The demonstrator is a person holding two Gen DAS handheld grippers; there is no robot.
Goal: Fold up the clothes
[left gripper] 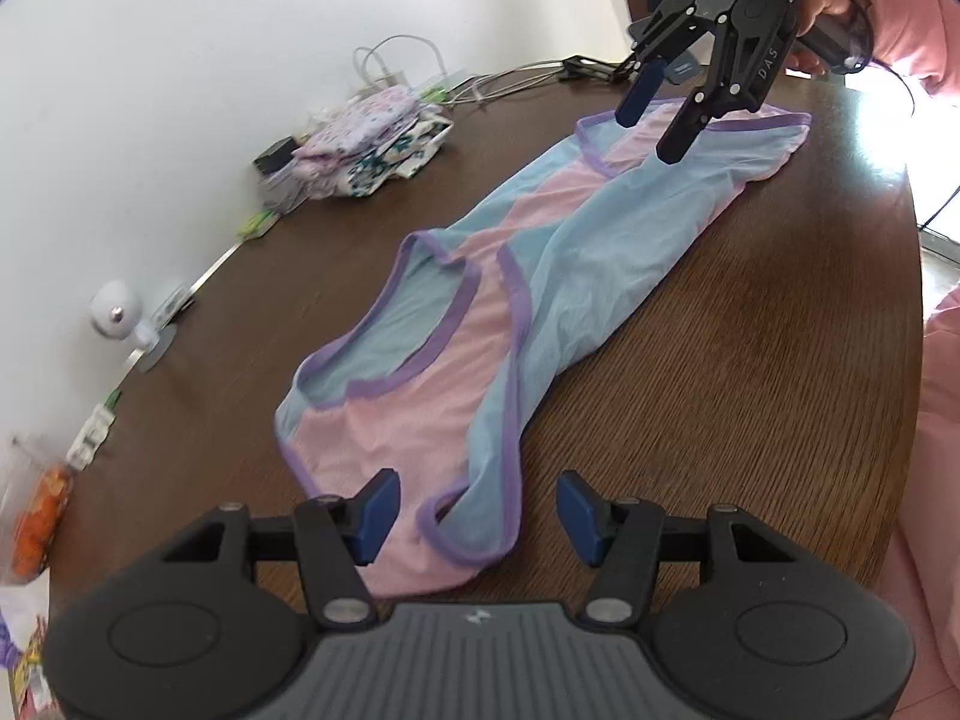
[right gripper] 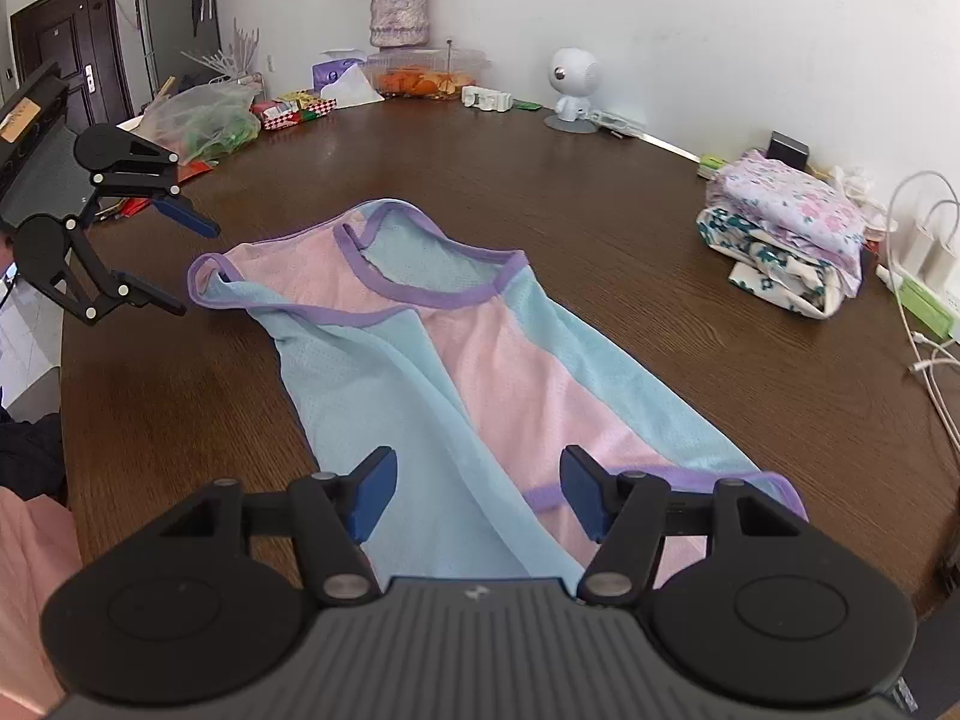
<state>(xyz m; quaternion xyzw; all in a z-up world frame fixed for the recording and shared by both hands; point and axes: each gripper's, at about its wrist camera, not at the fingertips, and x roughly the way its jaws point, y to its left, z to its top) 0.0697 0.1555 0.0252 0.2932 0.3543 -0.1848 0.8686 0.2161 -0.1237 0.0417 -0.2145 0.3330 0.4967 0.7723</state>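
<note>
A sleeveless top [left gripper: 510, 276] in pink and light blue with purple trim lies lengthwise on the dark wooden table [left gripper: 750, 390], one side folded inward. My left gripper [left gripper: 477, 507] is open just above the shoulder-strap end. My right gripper [right gripper: 477, 495] is open above the hem end of the top [right gripper: 480, 372]. The right gripper also shows in the left wrist view [left gripper: 651, 132], open above the far hem. The left gripper shows in the right wrist view [right gripper: 192, 267], open, beside the strap end.
A stack of folded floral clothes [right gripper: 786, 228] sits by the wall, with chargers and cables [right gripper: 924, 276] beside it. A small white robot figure [right gripper: 573, 87], a box of orange food [right gripper: 420, 78], a vase [right gripper: 399, 15] and bags [right gripper: 204, 120] line the far edge.
</note>
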